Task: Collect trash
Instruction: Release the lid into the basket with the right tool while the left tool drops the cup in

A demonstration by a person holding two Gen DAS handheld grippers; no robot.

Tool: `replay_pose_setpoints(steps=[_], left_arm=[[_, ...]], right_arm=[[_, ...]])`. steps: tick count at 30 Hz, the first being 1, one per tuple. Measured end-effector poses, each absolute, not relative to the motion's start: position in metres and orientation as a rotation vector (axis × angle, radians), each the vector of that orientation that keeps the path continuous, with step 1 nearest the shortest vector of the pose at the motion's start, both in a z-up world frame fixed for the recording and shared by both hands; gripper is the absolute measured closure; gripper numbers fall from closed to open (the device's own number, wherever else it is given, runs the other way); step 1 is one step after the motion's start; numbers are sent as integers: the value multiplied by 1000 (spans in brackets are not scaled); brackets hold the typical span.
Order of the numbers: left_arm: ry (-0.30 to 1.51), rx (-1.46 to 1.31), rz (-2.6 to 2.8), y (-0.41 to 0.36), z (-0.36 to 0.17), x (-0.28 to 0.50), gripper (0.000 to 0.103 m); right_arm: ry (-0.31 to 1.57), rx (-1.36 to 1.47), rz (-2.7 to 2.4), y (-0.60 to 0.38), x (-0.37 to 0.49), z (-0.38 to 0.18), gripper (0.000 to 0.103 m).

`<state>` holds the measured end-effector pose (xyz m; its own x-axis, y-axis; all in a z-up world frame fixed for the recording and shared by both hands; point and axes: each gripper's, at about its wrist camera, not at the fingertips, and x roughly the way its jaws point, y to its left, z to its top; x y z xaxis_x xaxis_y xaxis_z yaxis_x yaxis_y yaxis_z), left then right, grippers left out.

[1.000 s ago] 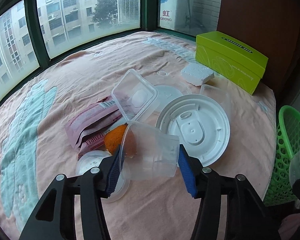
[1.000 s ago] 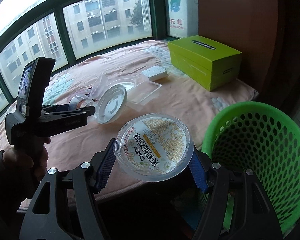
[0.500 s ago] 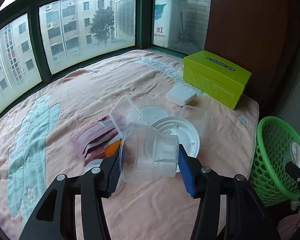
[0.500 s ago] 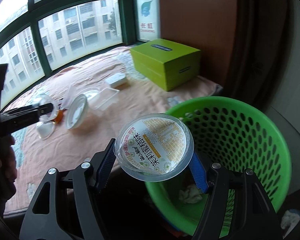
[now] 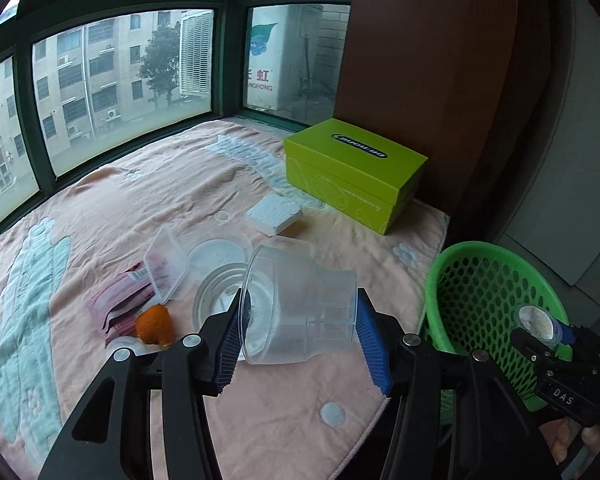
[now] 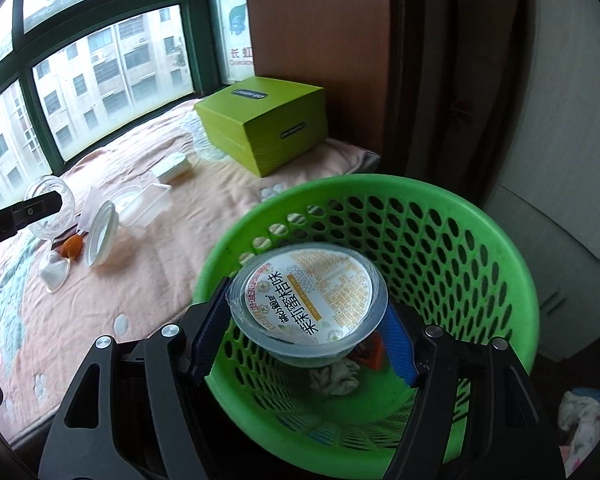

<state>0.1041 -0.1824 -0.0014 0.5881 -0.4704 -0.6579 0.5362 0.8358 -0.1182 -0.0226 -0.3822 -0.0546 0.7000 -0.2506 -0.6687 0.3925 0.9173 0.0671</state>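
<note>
My left gripper (image 5: 300, 340) is shut on a clear plastic cup (image 5: 300, 308), held on its side above the pink blanket (image 5: 100, 208). My right gripper (image 6: 300, 340) is shut on a sealed plastic tub with a printed lid (image 6: 306, 294), held over the open top of the green perforated basket (image 6: 440, 232). The basket also shows in the left wrist view (image 5: 480, 280), with the right gripper (image 5: 548, 330) over it. Crumpled tissue (image 6: 334, 376) and an orange scrap lie in the basket's bottom.
On the blanket lie a white round lid (image 5: 216, 292), a clear square container (image 5: 166, 264), a maroon wrapper (image 5: 118, 300), an orange peel (image 5: 154, 324) and a white foam block (image 5: 274, 214). A lime-green box (image 5: 352, 172) stands by the brown wall.
My right gripper has moved right with the tub, from beside the basket to over its inside. My left gripper has lifted and pulled the cup back from the trash pile toward the basket.
</note>
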Motion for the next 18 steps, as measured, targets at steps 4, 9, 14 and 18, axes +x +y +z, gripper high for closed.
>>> replay_pose_setpoints(steps=[4, 9, 14, 18], left_arm=[[740, 107, -648, -207, 1, 96, 52], [733, 145, -728, -242, 3, 81, 52], [739, 184, -793, -274, 0, 66, 52], [760, 211, -842, -296, -6, 57, 52]], right_arm=[[699, 221, -380, -391, -30, -53, 27], [678, 234, -410, -402, -42, -48, 25], [660, 240, -450, -412, -58, -44, 24], [643, 246, -486, -421, -74, -43, 22]])
